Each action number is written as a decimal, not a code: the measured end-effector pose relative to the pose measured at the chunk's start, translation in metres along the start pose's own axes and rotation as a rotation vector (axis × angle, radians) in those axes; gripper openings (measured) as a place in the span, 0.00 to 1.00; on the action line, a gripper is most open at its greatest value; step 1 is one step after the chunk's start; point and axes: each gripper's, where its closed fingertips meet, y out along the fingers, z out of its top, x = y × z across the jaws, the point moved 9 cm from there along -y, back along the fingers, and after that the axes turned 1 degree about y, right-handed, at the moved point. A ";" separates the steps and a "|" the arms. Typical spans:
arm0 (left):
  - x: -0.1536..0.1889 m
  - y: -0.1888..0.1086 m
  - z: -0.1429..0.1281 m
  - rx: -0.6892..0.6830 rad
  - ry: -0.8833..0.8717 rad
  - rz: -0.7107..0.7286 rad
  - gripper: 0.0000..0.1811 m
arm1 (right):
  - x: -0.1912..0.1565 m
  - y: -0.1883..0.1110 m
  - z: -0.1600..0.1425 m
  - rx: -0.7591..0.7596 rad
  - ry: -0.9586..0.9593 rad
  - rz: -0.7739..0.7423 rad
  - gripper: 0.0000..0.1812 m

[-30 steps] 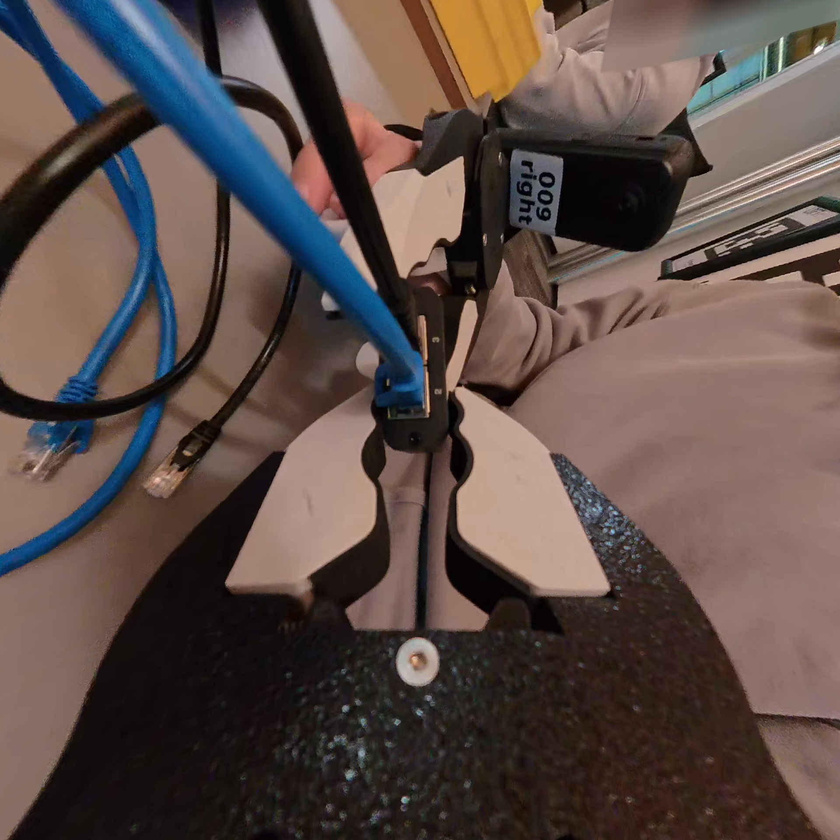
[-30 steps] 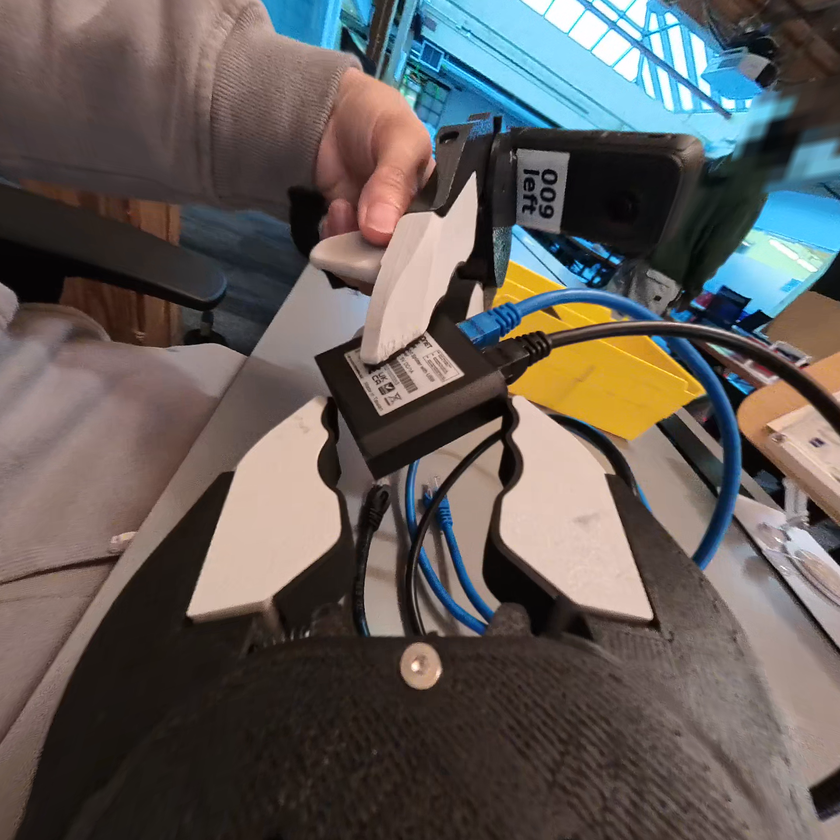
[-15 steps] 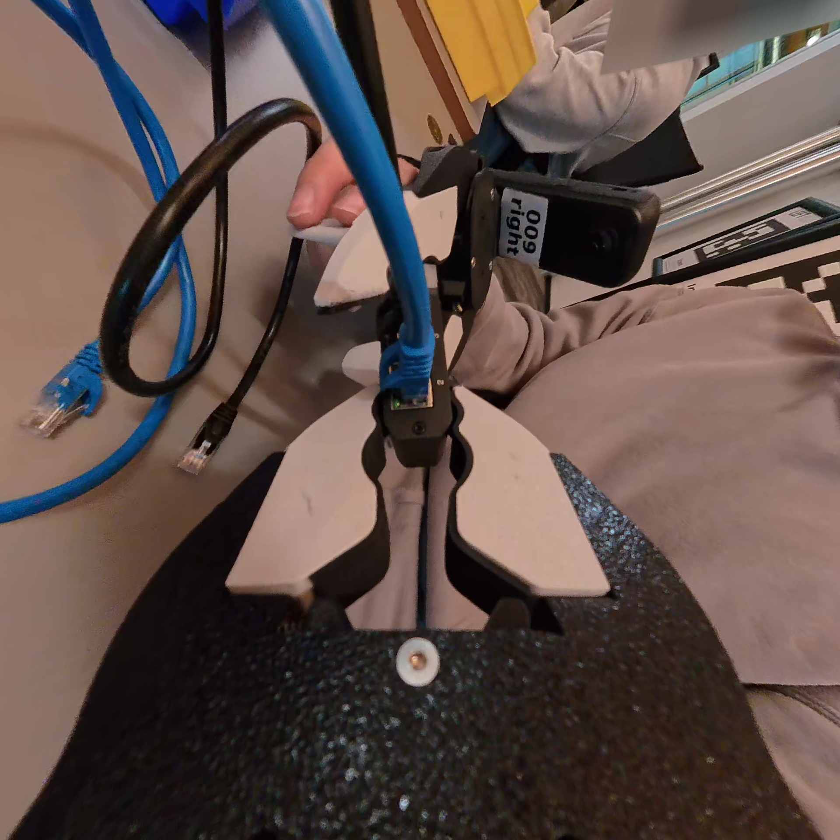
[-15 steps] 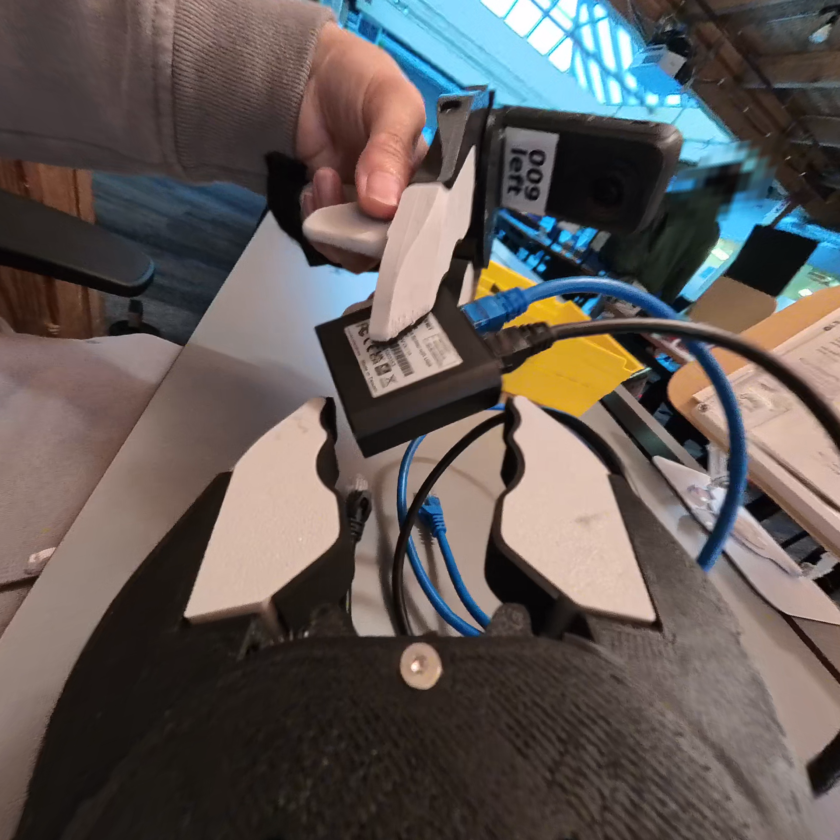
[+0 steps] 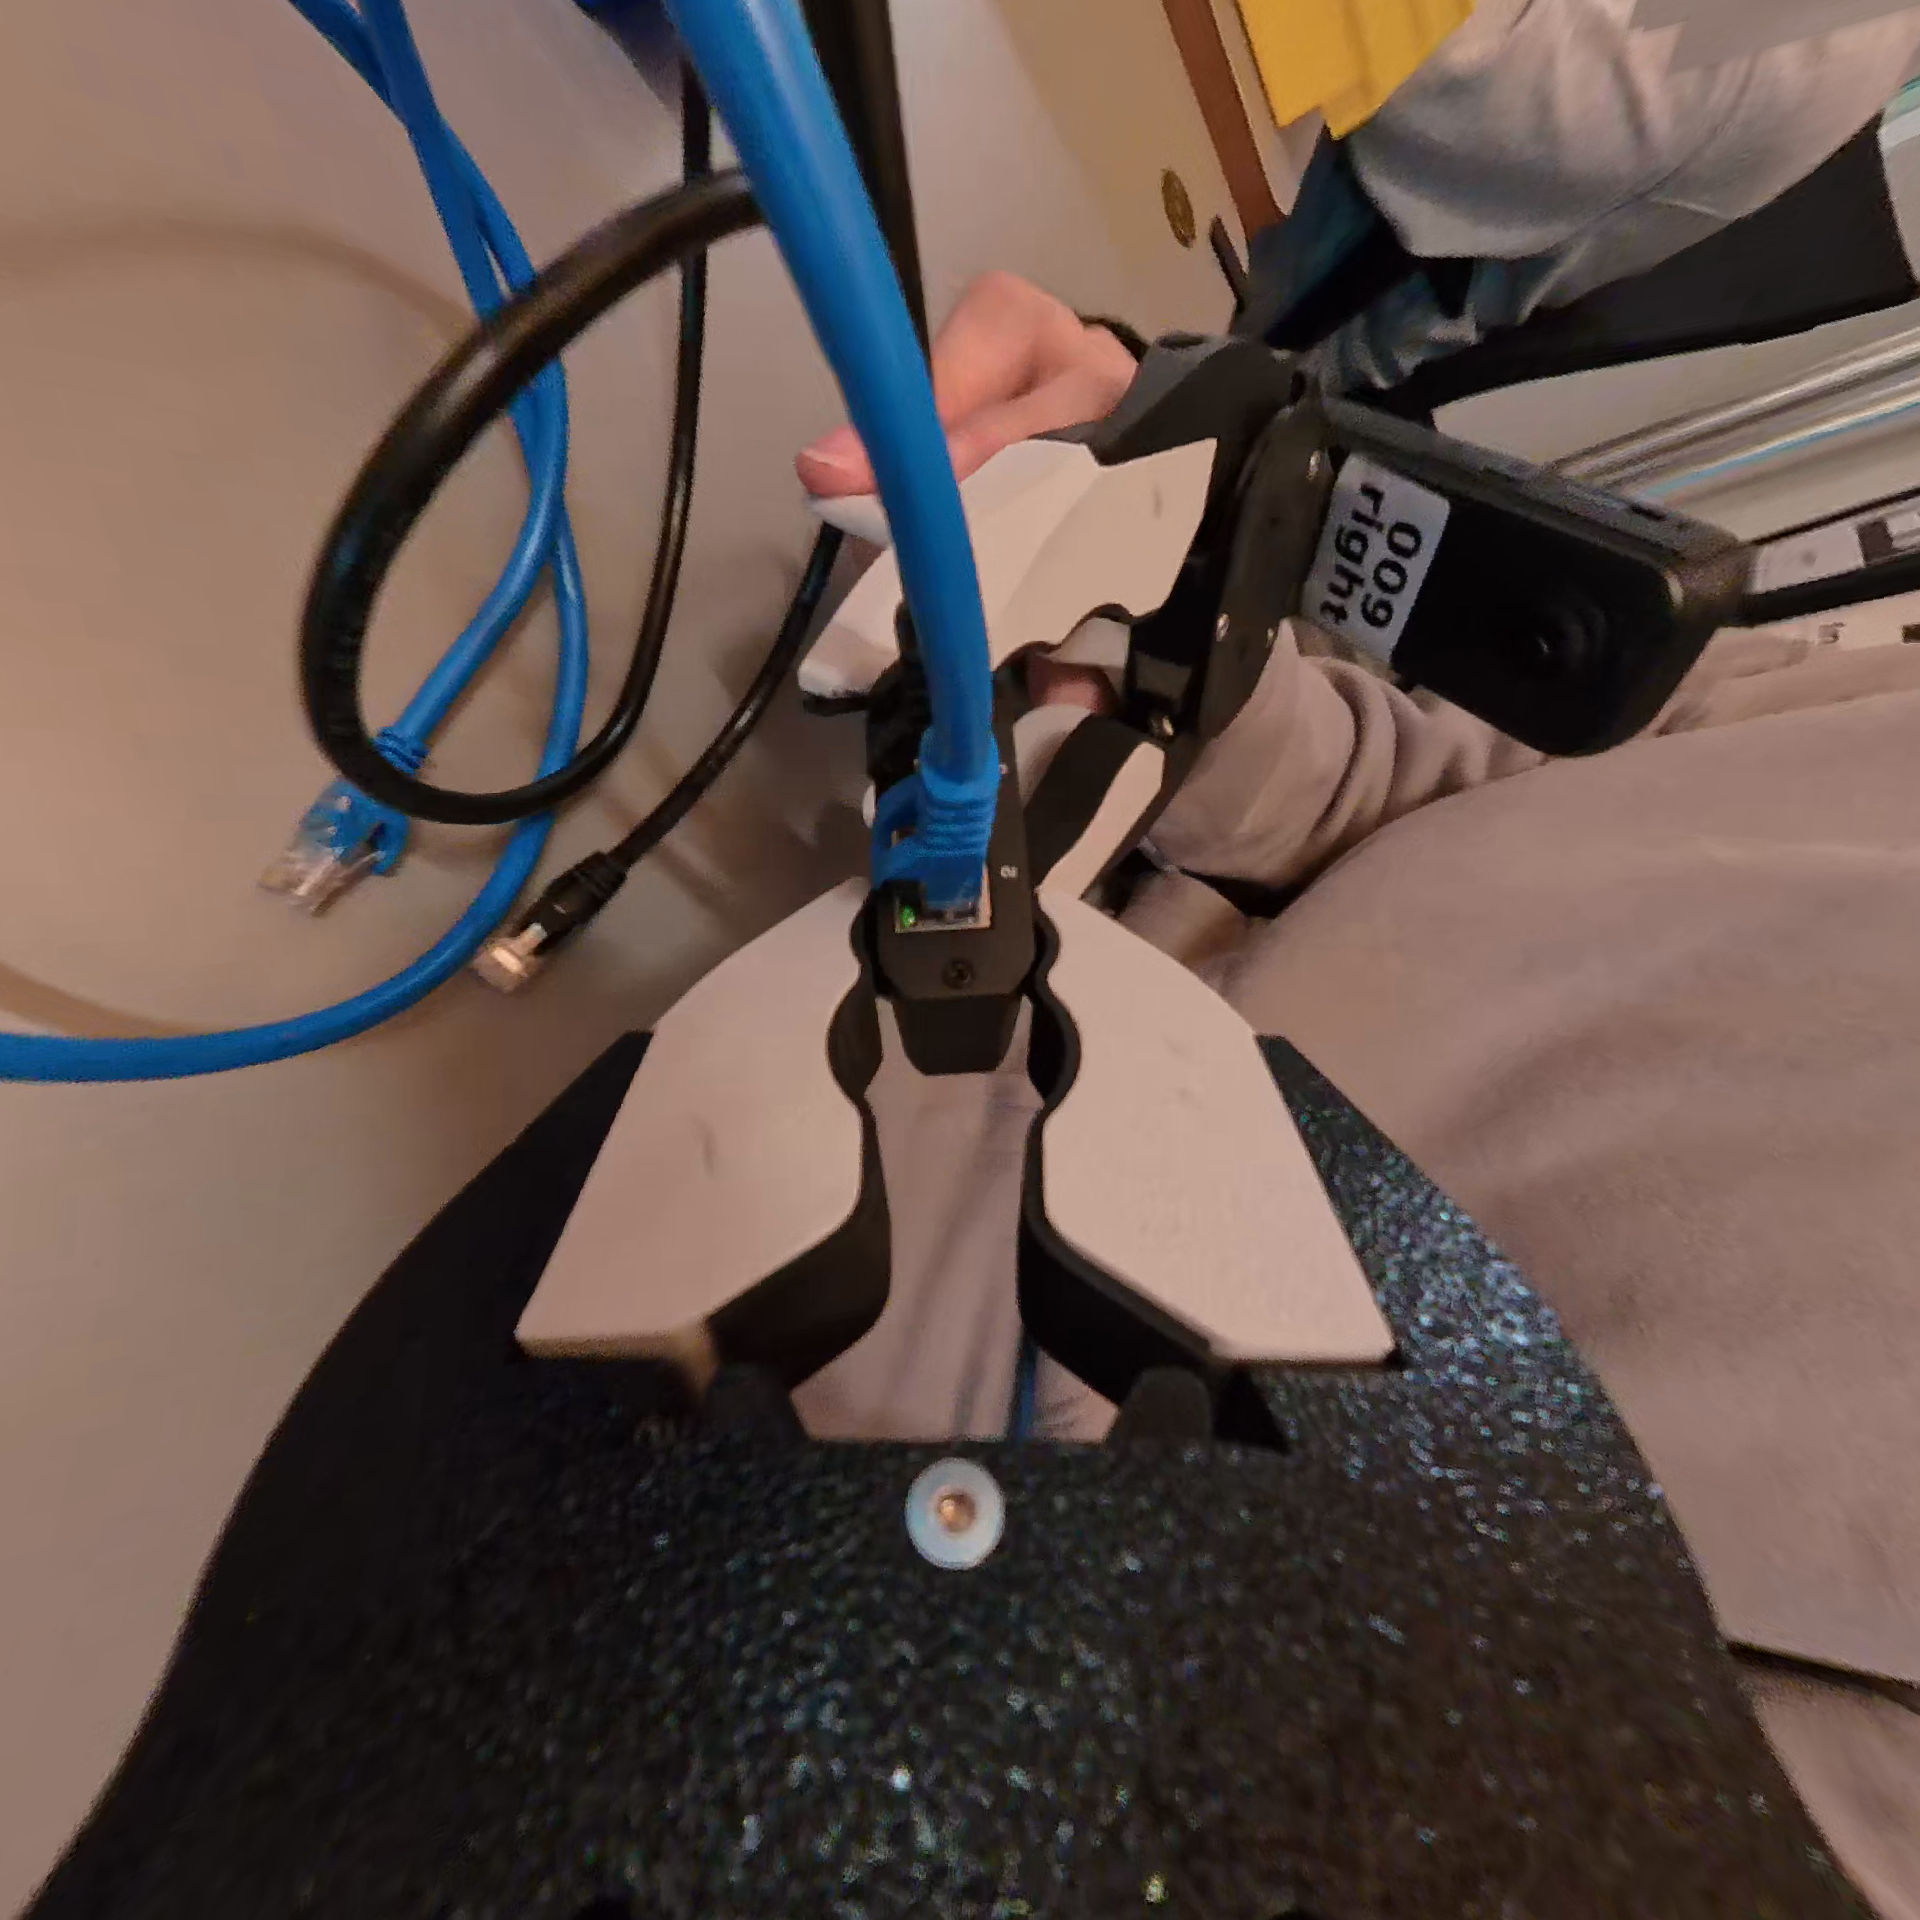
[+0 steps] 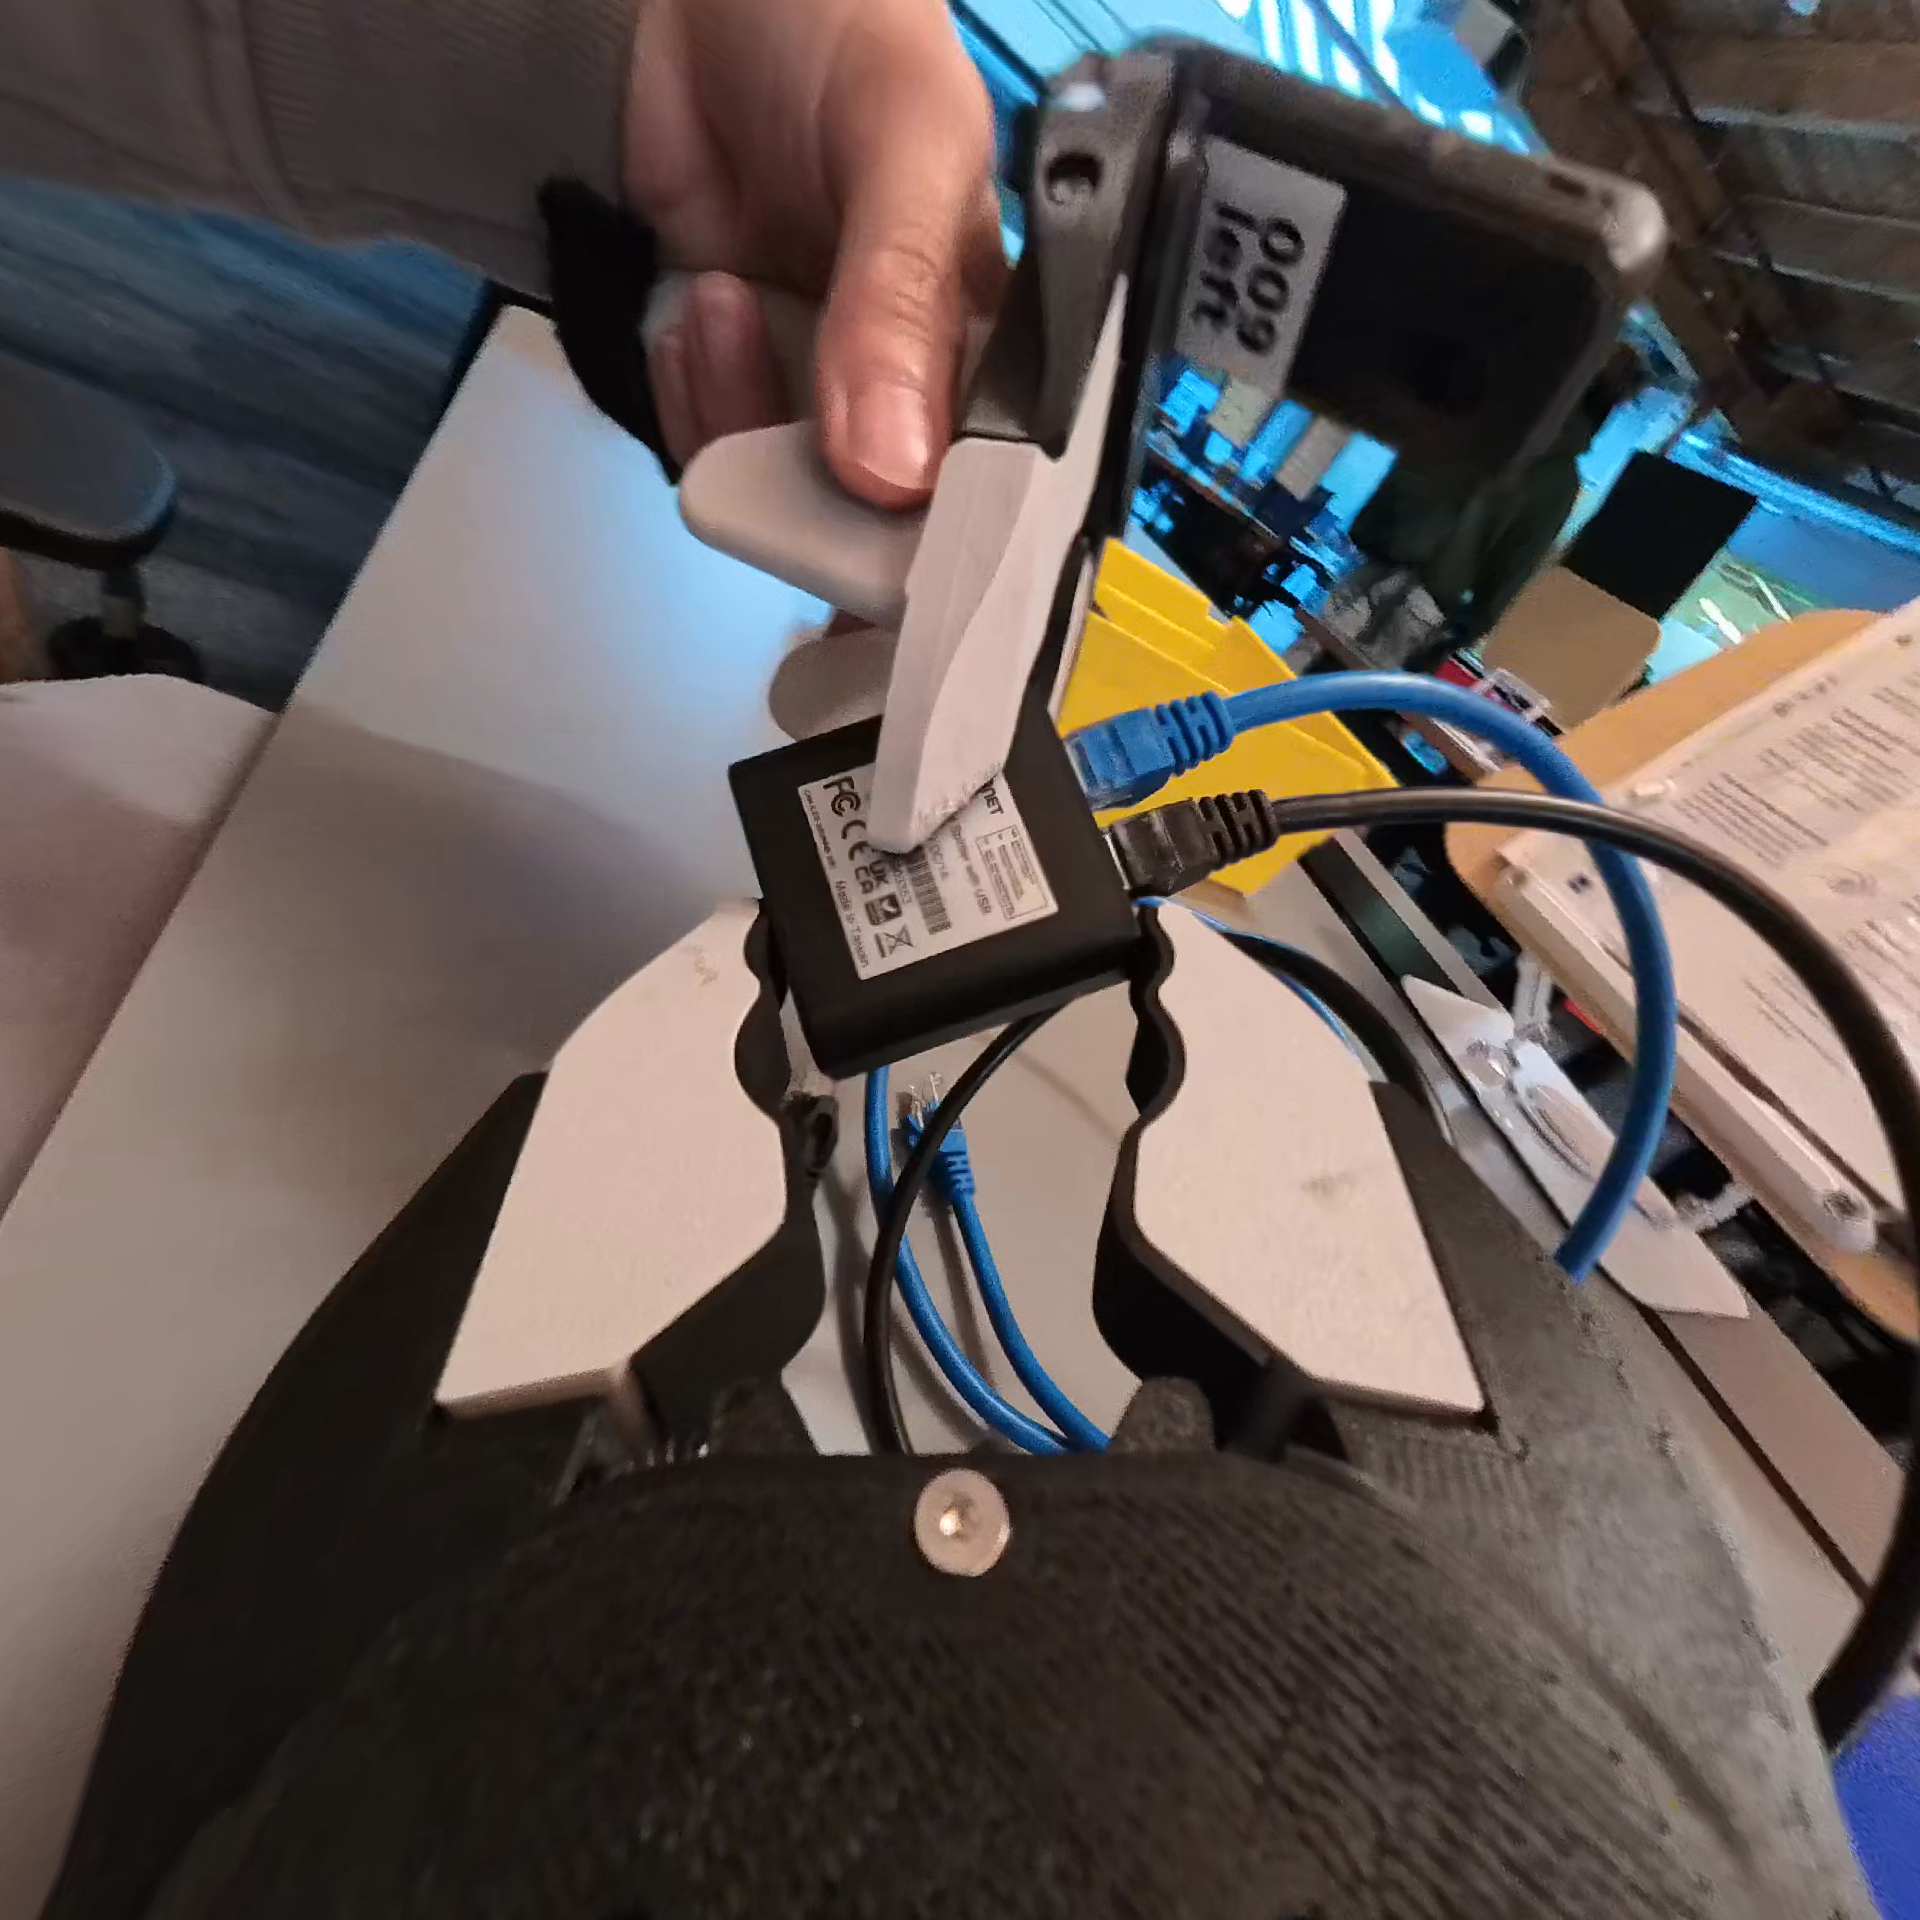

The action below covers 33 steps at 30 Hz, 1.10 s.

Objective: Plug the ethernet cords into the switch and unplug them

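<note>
A small black switch (image 5: 951, 977) is held in the air over a beige table (image 5: 208, 1247). My left gripper (image 5: 954, 935) is shut on its thin edges. My right gripper (image 6: 956, 925) is shut across its wide labelled face (image 6: 935, 883). A blue ethernet cord (image 6: 1132, 748) and a black ethernet cord (image 6: 1195, 831) are plugged into ports side by side. In the left wrist view the blue plug (image 5: 940, 831) hides the black one. A loose blue plug (image 5: 322, 842) and a loose black plug (image 5: 540, 925) lie on the table.
A thick black cable loop (image 5: 416, 468) lies among the blue cords. A yellow bin (image 6: 1226, 707) stands behind the switch, with papers (image 6: 1766, 779) to its right. The person's grey sleeve and lap (image 5: 1558, 1091) fill the right of the left wrist view. The grippers are tip to tip, or close to it.
Both grippers have turned together with the switch. The plugged blue cord has swung from slanting left to nearly upright. The left hand looms closer in the right wrist view. Both grips are unchanged.
</note>
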 end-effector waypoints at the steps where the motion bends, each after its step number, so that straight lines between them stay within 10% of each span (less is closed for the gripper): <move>1: 0.000 -0.002 0.002 0.040 0.009 0.023 0.13 | 0.002 0.001 0.000 -0.005 0.023 -0.040 0.36; 7: -0.001 -0.009 -0.005 0.472 0.066 0.178 0.25 | 0.021 -0.002 0.001 -0.026 0.224 -0.323 0.36; 16: -0.010 0.000 -0.023 0.702 -0.072 -0.107 0.24 | 0.008 0.010 0.010 -0.074 0.118 -0.371 0.36; 25: -0.008 0.000 -0.033 0.594 0.072 0.145 0.13 | -0.001 0.017 0.010 -0.118 0.122 -0.113 0.34; 33: -0.011 -0.039 -0.023 0.219 0.018 0.135 0.13 | 0.004 -0.014 0.053 -0.069 -0.265 -0.085 0.58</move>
